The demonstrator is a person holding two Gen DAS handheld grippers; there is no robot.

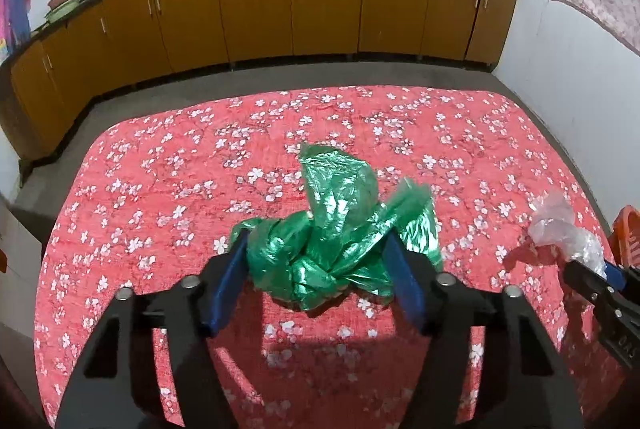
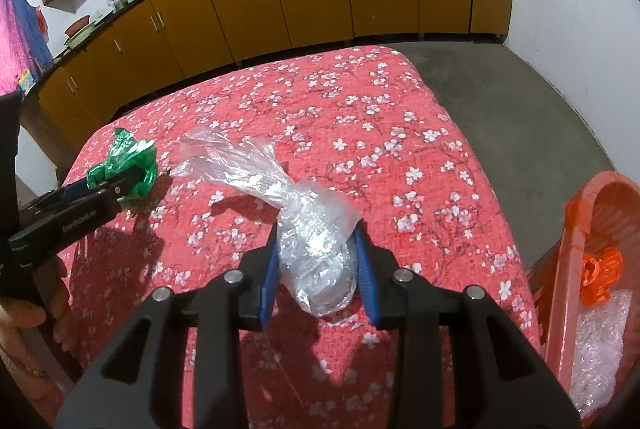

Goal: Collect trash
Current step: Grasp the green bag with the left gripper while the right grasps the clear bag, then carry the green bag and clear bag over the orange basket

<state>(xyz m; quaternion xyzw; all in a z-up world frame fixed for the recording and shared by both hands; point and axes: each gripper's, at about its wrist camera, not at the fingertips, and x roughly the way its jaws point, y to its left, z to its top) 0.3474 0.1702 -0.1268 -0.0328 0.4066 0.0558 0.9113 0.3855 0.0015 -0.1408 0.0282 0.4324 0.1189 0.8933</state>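
Note:
A crumpled green plastic bag (image 1: 340, 213) lies on the red flowered tablecloth (image 1: 160, 189). My left gripper (image 1: 318, 239) is closed on its knotted lower part, both blue pads pressing its sides. Seen from the right wrist, the same green bag (image 2: 124, 157) and left gripper (image 2: 132, 181) are at the table's left edge. My right gripper (image 2: 318, 233) is shut on a clear plastic bag (image 2: 312, 261), whose twisted tail trails to the upper left. In the left wrist view the clear bag (image 1: 560, 225) and right gripper (image 1: 600, 273) are at the far right.
An orange bin (image 2: 568, 269) stands off the table's right edge, holding an orange bag (image 2: 600, 277) and clear plastic wrap (image 2: 600, 349). Orange cabinets (image 1: 292, 1) line the far wall beyond a strip of grey floor. A hand (image 2: 24, 317) grips the left tool.

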